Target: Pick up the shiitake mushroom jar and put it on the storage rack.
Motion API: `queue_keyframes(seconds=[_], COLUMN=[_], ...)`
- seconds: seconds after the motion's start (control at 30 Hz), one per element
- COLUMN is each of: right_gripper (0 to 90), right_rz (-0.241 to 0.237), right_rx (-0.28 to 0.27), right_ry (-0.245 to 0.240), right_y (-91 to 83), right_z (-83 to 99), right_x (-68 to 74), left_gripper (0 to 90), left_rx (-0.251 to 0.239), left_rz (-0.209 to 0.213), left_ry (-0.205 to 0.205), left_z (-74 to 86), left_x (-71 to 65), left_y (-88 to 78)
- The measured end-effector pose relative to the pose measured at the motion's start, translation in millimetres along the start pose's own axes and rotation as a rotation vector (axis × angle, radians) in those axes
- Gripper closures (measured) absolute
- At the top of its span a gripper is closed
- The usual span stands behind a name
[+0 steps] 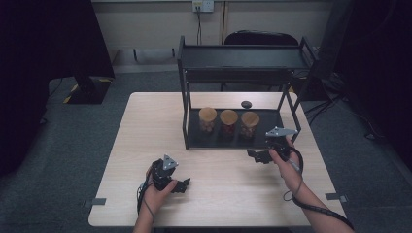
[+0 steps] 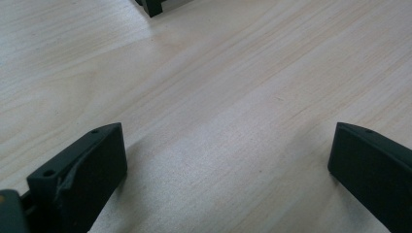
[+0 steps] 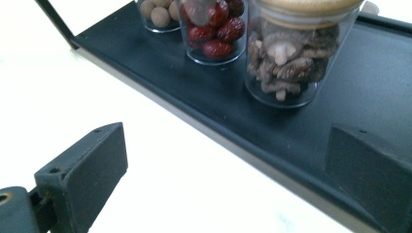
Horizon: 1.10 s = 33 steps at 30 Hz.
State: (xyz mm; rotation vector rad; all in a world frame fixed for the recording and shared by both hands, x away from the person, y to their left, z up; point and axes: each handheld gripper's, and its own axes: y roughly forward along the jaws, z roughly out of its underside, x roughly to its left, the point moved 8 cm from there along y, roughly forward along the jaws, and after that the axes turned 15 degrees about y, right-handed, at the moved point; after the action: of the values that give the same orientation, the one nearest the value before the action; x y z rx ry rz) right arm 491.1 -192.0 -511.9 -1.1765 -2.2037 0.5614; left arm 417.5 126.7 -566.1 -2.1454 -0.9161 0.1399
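Right gripper [image 3: 226, 170] wide-fingered before clear cork-lidded mushroom jar [image 3: 290, 53].

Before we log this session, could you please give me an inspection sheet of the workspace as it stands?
Surface: light wooden table, bare at the front.
Job's things: three lidded glass jars in a row on the black rack's lower shelf; mushroom jar nearest the right gripper, red-fruit jar in the middle, round-nut jar farthest.
Clutter: small dark disc behind the rack.
Grippers: left gripper open over the table; right gripper open at the shelf's edge.
Cables: one trails from each gripper.
Surroundings: grey carpet, chair, wall socket.
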Motion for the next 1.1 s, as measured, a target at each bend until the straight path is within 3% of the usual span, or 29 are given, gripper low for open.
queue_keyframes(seconds=[0.2,0.57,0.97,1.1], right_gripper=[1.2,1.2,1.3,1.3], right_rz=[0.002,-0.011,-0.008,-0.015], right_rx=[0.018,0.033,0.052,0.057], right_ry=[-0.032,-0.032,-0.068,-0.055], right_y=[-8.1,-21.6,-28.8,-31.9], right_z=[12.8,35.2,52.4,59.2], right_x=[-1.7,-7.4,-7.9,-10.6], left_gripper=[0.1,0.1,0.2,0.2], left_rx=[0.0,0.0,0.0,0.0], left_rz=[0.0,0.0,0.0,0.0], left_ry=[0.0,0.0,0.0,0.0], left_z=[0.0,0.0,0.0,0.0], left_x=[0.0,0.0,0.0,0.0], left_y=[0.0,0.0,0.0,0.0])
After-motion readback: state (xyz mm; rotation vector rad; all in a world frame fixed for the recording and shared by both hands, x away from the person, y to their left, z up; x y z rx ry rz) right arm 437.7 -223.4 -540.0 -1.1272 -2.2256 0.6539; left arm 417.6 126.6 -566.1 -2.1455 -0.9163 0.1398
